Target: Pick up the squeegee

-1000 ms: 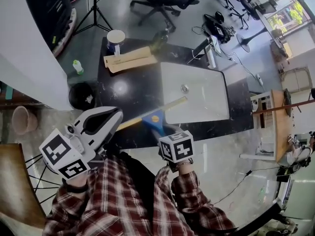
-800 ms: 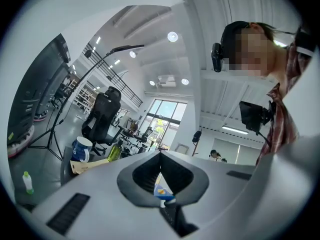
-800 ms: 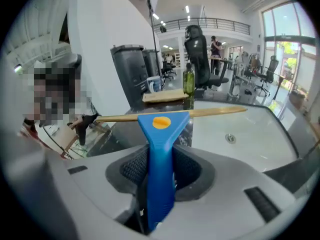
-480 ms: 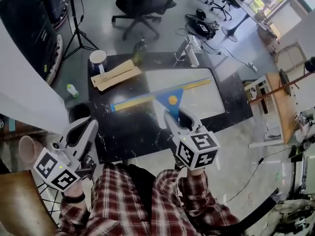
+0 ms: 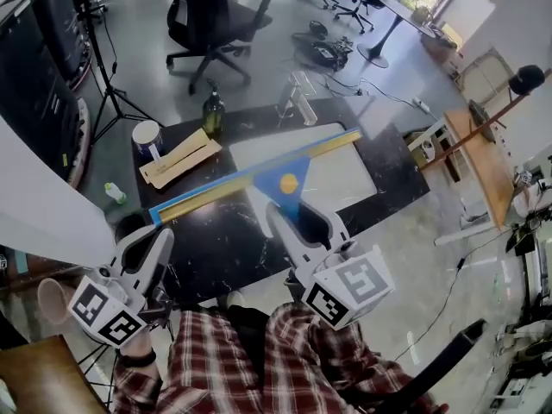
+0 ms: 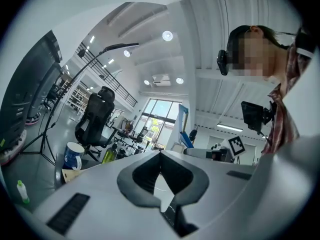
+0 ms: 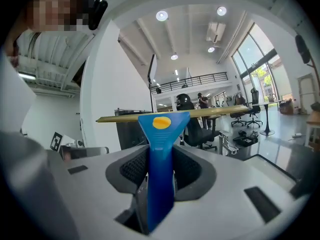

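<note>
Gripping the squeegee [image 5: 287, 182] by its blue handle in my right claw [image 5: 295, 210] — it's up in the air at 12 o'clock. My left claw [image 5: 141, 255], at 8 o'clock, is closed, empty. Pick-up looks done — just hold steady.

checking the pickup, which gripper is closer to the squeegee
Right. The right gripper is shut on the squeegee by its blue handle; the left gripper is shut and empty, below the blade's left end in the head view, clear of it.

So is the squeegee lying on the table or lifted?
Lifted: the right gripper clamps the squeegee by its blue handle, blade in the air above the table.
</note>
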Available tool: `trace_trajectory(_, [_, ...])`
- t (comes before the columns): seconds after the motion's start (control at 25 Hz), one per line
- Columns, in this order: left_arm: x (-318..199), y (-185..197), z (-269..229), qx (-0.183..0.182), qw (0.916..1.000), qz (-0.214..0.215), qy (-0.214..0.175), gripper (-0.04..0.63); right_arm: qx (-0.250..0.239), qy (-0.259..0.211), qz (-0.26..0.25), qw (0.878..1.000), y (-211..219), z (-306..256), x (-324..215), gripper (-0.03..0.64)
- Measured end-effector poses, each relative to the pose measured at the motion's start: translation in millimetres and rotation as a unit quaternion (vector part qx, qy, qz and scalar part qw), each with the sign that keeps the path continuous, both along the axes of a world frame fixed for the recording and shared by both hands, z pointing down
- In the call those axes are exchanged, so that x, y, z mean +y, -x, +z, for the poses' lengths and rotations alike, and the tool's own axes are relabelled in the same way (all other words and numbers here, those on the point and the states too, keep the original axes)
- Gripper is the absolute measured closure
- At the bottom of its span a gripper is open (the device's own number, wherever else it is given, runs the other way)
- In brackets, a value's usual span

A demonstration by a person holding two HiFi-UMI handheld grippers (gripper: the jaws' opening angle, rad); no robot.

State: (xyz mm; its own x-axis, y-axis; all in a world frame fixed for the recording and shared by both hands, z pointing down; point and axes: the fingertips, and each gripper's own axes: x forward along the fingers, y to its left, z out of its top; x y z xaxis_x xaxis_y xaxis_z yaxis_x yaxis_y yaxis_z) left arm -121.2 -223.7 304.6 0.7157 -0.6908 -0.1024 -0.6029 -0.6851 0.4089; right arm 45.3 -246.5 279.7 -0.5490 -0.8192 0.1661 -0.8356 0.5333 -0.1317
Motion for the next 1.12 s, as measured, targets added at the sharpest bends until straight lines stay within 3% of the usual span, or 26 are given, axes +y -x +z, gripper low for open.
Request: trace_trajectory(1.12, [-9.5, -3.1, 1.2, 0.000, 0.9998, 0.020, 0.003, 0.586, -0.016, 0.000, -0.007, 1.000, 6.9, 2.2, -8.7, 0.479])
